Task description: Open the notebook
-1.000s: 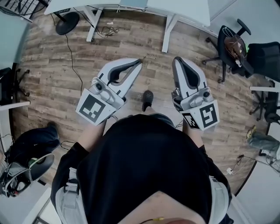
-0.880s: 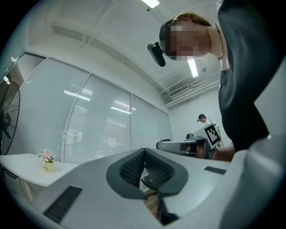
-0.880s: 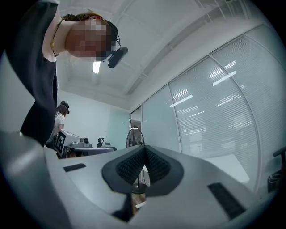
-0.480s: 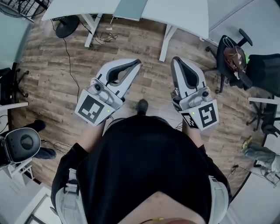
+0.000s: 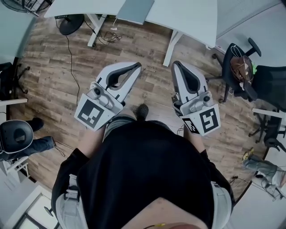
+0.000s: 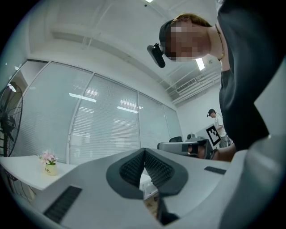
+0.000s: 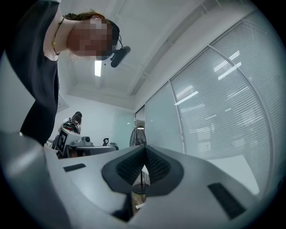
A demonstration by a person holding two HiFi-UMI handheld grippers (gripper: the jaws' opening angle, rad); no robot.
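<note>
My left gripper (image 5: 137, 66) and right gripper (image 5: 175, 65) are both pressed together and empty, over the wooden floor (image 5: 49, 71). The notebook (image 5: 135, 10) lies on the white table (image 5: 190, 13) at the top middle, well apart from them. An office chair (image 5: 239, 67) stands at the right.

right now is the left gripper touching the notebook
Apart. The head view shows the left gripper, jaws shut, held above the wood floor, with bare floor between it and the white table where the grey notebook lies.

A: The grippers – what colours?
B: Left gripper (image 5: 139, 65) and right gripper (image 5: 174, 64): pale grey shells, black ribbed pads (image 6: 132, 169), black-and-white square-patterned cube (image 5: 93, 112) each.
A: Elsewhere?
B: Brown plank-grained floor (image 5: 58, 76) – white table (image 5: 187, 13), black shirt (image 5: 147, 170).
</note>
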